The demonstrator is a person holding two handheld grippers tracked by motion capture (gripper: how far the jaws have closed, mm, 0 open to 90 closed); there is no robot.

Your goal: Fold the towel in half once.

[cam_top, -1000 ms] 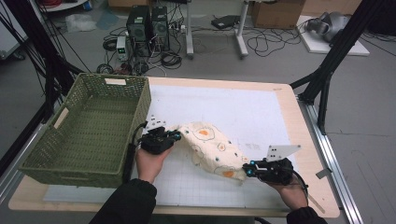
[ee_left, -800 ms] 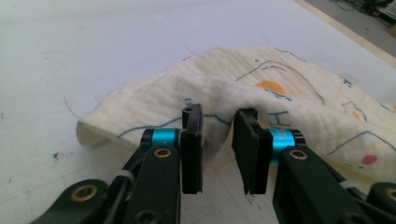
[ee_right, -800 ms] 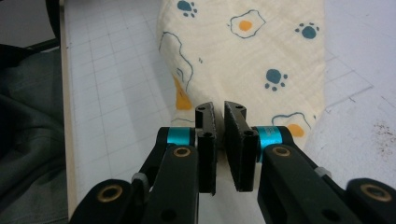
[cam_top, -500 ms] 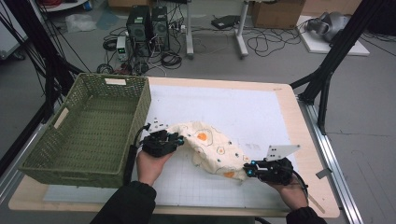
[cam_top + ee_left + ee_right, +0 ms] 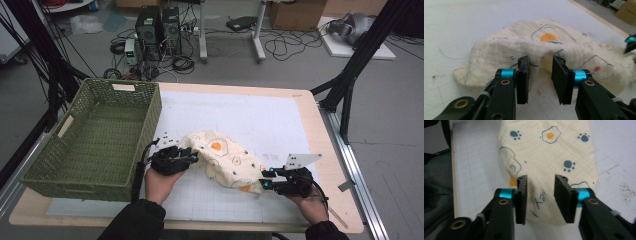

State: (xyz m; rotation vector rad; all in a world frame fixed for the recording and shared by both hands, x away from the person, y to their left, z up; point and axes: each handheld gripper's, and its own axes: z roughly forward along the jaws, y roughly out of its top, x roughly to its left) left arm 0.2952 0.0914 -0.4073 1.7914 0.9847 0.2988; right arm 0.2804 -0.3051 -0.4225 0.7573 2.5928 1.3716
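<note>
High view shows a cream printed cloth (image 5: 225, 160) bunched on the white mat (image 5: 250, 120) between the two tools, right of the green basket (image 5: 95, 135). Both the left gripper (image 5: 192, 156) and the right gripper (image 5: 265, 178) have just been opening; each pair of jaws stands apart around a cloth edge, pads not pressing it

Light: even overhead brightness is washing the white mat (image 5: 260, 120).
Focus: both gripper views are blurring softly at the edges.
</note>
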